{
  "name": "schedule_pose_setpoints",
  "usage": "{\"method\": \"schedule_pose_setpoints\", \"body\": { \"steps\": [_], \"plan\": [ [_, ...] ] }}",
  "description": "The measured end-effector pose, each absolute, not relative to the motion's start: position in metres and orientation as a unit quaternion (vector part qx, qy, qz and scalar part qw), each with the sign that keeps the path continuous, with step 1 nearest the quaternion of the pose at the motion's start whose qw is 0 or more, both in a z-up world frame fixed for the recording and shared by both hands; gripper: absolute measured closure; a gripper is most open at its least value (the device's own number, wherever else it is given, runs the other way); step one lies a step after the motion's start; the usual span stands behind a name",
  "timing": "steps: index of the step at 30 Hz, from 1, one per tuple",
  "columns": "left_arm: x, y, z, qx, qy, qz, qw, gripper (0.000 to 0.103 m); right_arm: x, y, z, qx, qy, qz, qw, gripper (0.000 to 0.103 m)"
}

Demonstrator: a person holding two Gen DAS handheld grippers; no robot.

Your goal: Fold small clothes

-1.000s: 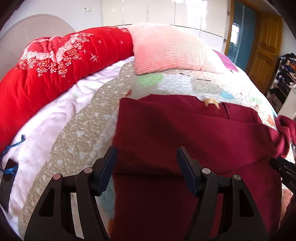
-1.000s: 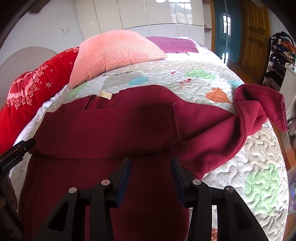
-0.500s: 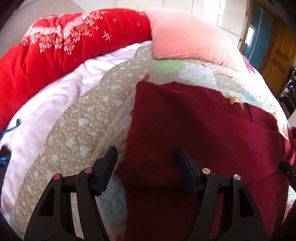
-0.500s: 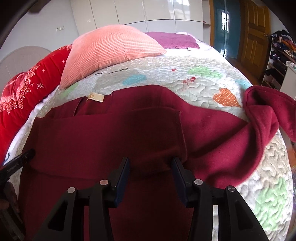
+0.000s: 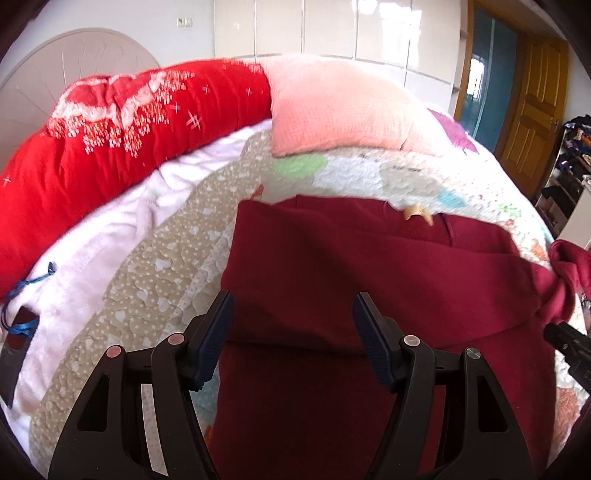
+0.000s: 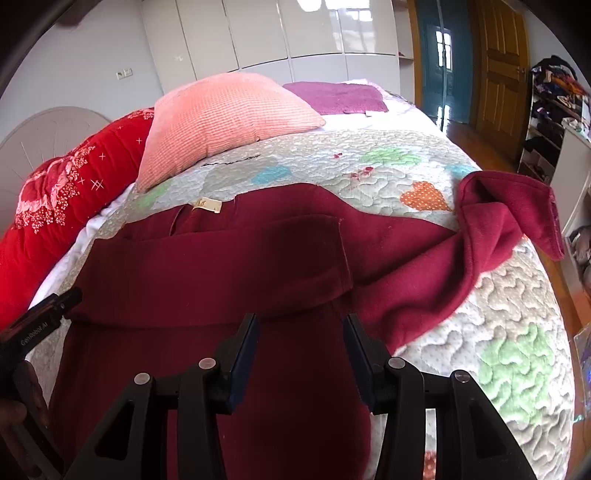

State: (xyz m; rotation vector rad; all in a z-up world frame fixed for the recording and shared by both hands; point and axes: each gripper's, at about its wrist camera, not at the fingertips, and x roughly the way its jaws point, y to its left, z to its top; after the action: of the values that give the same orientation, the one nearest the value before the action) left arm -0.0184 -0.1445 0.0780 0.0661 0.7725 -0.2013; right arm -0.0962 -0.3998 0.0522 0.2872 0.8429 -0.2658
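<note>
Sweater [image 5: 369, 280], dark red, lies spread on the quilt [image 6: 480, 332] of a bed, its neck with a pale label [image 6: 207, 204] at the far side, toward the pink pillow [image 6: 221, 118]. One sleeve is folded flat across the sweater's chest, making a band whose near edge runs crosswise; the other sleeve [image 6: 509, 221] trails off the sweater's side onto the quilt, bunched, with its cuff turned up.

Left gripper [image 5: 291, 325] hovers over the near part of the sweater, at the side nearest the red blanket. Its fingers [image 5: 218, 332] stand wide apart with nothing pressed between them; the near edge of the folded band shows in the gap, and one finger sits right at the sweater's side edge, where red cloth meets quilt. Whether the tips touch the cloth cannot be told.

Right gripper [image 6: 299, 347] hovers over the sweater's near part too, toward the trailing sleeve. Its fingers [image 6: 245, 350] are apart, less widely than the left pair, gripping nothing; the folded band's near edge and its corner lie just beyond the tips.

Beyond the sweater, the pink pillow rests on the quilt, and the red blanket [image 5: 110, 147] with a white pattern lies rolled along the bed's edge beside a white sheet [image 5: 110, 251]. A purple cloth [image 6: 336, 96] lies farther off than the pillow. White cupboards [image 6: 277, 33] and a wooden door [image 6: 498, 62] stand behind the bed.
</note>
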Motion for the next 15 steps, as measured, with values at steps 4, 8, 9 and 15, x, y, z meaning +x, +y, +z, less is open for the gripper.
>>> {"method": "schedule_pose_setpoints", "body": {
  "steps": [4,8,9,15],
  "plan": [
    [-0.03,-0.153,0.087,0.047,0.365,-0.107,0.924,0.036,-0.106,-0.406,0.05,0.147,0.409,-0.137,0.89,0.055],
    [-0.036,-0.163,0.087,0.051,0.365,-0.116,0.922,0.036,-0.115,-0.415,0.047,0.163,0.415,-0.145,0.884,0.055],
    [-0.037,-0.166,0.086,0.053,0.366,-0.118,0.921,0.036,-0.117,-0.417,0.046,0.162,0.415,-0.147,0.883,0.055],
    [-0.037,-0.178,0.078,0.063,0.371,-0.123,0.918,0.036,-0.12,-0.421,0.044,0.174,0.415,-0.143,0.881,0.055]
  ]
}}
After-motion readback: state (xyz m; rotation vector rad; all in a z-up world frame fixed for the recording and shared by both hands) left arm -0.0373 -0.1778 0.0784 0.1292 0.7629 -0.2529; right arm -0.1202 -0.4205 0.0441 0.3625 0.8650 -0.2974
